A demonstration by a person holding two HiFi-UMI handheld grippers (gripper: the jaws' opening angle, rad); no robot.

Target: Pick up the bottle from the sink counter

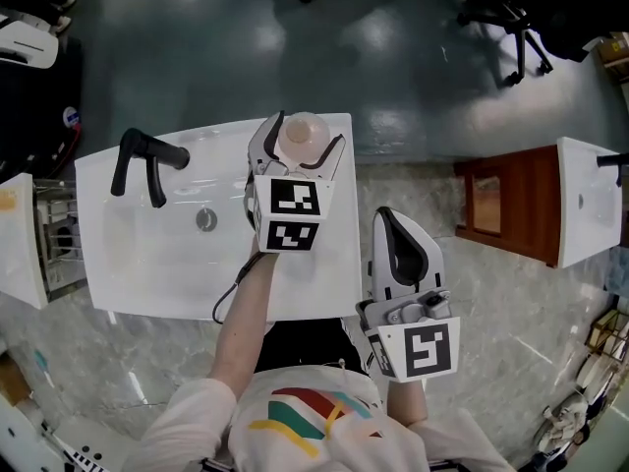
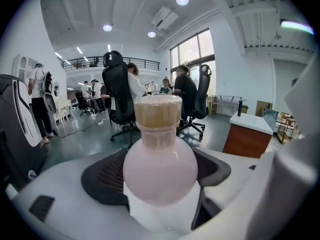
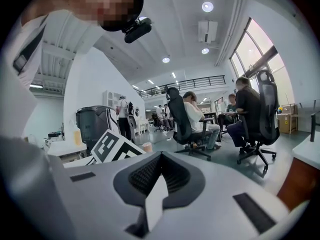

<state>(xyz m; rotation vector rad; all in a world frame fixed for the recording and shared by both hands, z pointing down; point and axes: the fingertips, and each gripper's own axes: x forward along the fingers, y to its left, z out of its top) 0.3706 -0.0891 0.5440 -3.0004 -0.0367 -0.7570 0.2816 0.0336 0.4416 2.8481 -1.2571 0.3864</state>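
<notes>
Round ceiling lights (image 2: pixel 182 0) and tall windows (image 2: pixel 195 59) give bright, even illumination. The glossy floor (image 1: pixel 393 57) carries soft glare. Gripper views bend strongly at the edges, with dark corners; nearest surfaces are soft.

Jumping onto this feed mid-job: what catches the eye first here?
First is the pale pink bottle with its tan cap, clamped between the jaws of the left gripper over the rear right corner of the white sink. Next come the black faucet at the sink's left end and the right gripper, shut and empty, off the sink's right side.
</notes>
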